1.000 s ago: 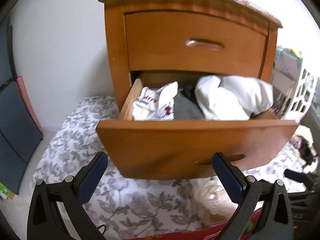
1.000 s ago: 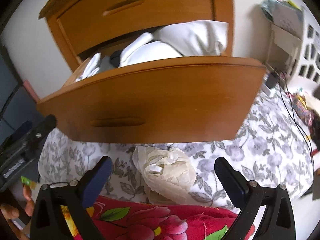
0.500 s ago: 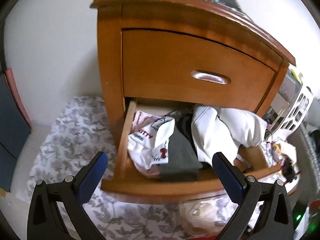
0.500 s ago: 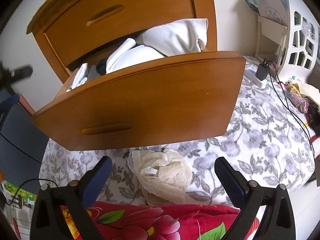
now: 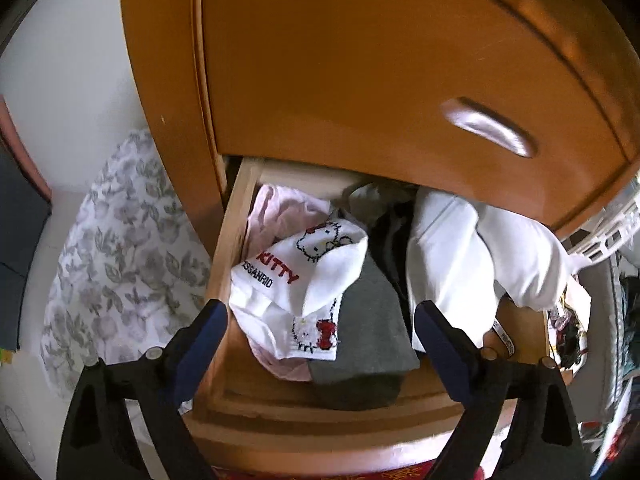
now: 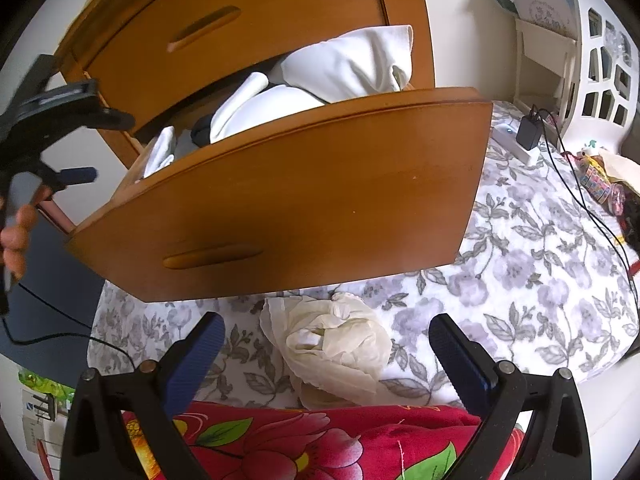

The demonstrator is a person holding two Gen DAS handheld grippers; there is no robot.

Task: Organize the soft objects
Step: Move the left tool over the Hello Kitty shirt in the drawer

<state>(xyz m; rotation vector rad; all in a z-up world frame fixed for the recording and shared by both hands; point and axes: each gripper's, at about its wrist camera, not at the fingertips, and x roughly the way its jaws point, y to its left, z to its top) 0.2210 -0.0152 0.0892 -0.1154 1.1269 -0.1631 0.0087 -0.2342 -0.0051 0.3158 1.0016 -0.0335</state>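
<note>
Your left gripper [image 5: 320,320] is now hanging over the open lower drawer [image 5: 280,416] and looking down into it, where a second ago it was facing the drawer front from lower down; its jaws have just been closing a little, yet they are standing wide apart with nothing pressed between them. Directly ahead of those jaws, and below them, the white printed garment [image 5: 296,280] is lying at the left side of the drawer, on top of a pink piece [image 5: 276,204] and overlapping a folded grey piece [image 5: 368,328] on its right. Its long axis is running from the near left wall of the drawer toward the far middle, so you are probably needing a slight roll to close across it. A bulky white bundle [image 5: 480,256] is filling the right half.

Your right gripper [image 6: 326,346] is hovering low over the flowered bedding [image 6: 520,272], jaws apart and empty, with a crumpled cream cloth [image 6: 332,348] between them, just in front of the drawer. For the cloth your right hand is nearer; for the drawer, your left.
</note>
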